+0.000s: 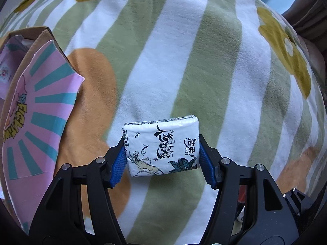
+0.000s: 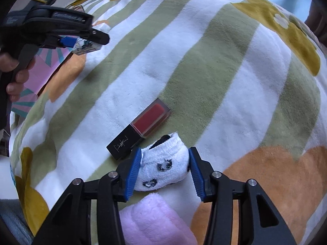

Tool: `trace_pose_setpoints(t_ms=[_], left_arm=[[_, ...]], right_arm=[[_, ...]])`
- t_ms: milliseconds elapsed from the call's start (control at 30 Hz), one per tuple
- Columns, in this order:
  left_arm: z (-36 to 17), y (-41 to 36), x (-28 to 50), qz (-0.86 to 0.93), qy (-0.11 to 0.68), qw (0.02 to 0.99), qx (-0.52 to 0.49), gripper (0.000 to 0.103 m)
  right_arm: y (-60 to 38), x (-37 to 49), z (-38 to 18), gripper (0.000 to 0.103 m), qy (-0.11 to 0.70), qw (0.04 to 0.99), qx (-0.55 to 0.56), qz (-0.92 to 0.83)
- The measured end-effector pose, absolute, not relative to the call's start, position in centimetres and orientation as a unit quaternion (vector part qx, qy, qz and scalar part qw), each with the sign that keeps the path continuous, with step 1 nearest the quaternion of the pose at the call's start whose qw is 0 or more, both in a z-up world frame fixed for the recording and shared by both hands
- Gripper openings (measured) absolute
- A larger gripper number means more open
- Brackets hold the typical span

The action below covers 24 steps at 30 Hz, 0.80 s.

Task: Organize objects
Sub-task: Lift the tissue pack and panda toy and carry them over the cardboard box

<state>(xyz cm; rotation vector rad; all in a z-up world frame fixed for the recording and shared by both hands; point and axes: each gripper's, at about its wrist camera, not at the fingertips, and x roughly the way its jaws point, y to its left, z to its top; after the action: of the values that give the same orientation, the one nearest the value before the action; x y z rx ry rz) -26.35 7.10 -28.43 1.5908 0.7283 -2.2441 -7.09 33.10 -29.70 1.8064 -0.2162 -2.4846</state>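
A small white tissue pack [image 1: 161, 143] with dark printed lettering is held off the blanket, and my left gripper [image 1: 162, 155] is shut on its two sides. From the right wrist view, that left gripper [image 2: 81, 42] hangs at the upper left with the tissue pack [image 2: 85, 46] in it, gripped by a hand [image 2: 14, 75]. My right gripper [image 2: 165, 159] is shut on a white sock [image 2: 163, 163] with dark spots, both blue pads against it. A red lip gloss tube [image 2: 141, 126] with a black cap lies on the blanket just beyond the sock.
An open cardboard box [image 1: 30, 112] with pink and teal flaps sits at the left. A folded pink cloth [image 2: 151, 220] lies under my right gripper. Everything rests on a soft green-and-white striped blanket [image 1: 184, 61] with yellow and orange flowers.
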Motion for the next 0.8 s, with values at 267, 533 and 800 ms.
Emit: trace_pose_setpoints(t_ms=[267, 533, 800], left_arm=[[-27.3, 6.9, -23.5, -0.783, 0.266, 0.152, 0.541, 0.06], [-24.1, 6.0, -17.6, -0.79, 0.266, 0.151, 0.531, 0.06], [-18.2, 5.4, -13.9, -0.812, 0.249, 0.133, 0.51, 0.06]], right_arm=[[32.9, -7.2, -29.7, 0.037, -0.116, 0.012, 0.59, -0.799], [31.9, -6.5, -25.6, 0.034, -0.089, 0.003, 0.574, -0.814], [29.0, -7.1, -17.7, 0.034, -0.105, -0.037, 0.536, -0.837]])
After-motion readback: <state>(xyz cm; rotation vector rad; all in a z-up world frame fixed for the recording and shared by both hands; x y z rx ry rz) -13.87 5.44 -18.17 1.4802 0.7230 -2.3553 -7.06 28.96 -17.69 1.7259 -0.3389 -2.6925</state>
